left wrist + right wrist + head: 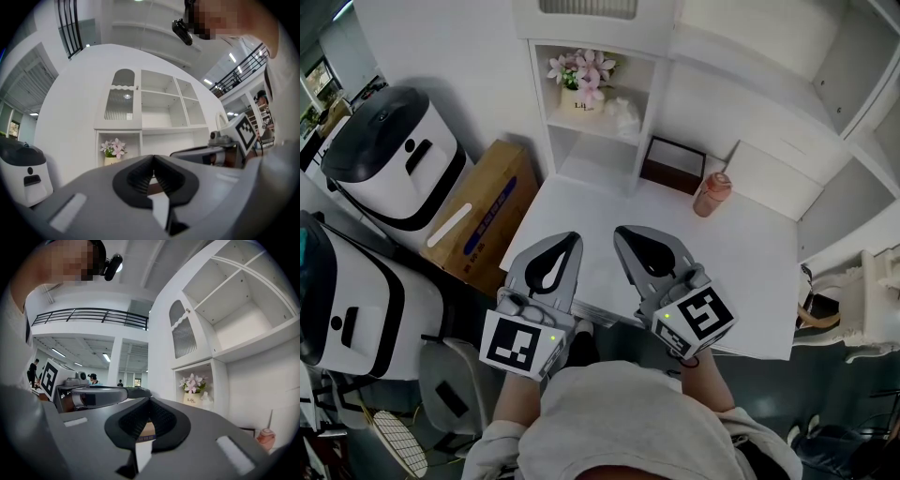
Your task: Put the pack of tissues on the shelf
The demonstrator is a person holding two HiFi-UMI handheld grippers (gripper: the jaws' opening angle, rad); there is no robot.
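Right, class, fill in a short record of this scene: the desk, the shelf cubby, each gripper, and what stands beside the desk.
Desk: white desk with a pink bottle and a dark brown tray at the back
Shelf cubby: flower pot, white crumpled item to its right
Left gripper: jaws together, nothing held
Right gripper: jaws together, nothing held
Beside desk: cardboard box, on the left

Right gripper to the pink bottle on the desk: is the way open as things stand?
Probably yes. Only bare desk lies between the right gripper and the pink bottle, and the dark tray sits off to the bottle's left, out of the path. The jaws are shut, so they would need opening first.
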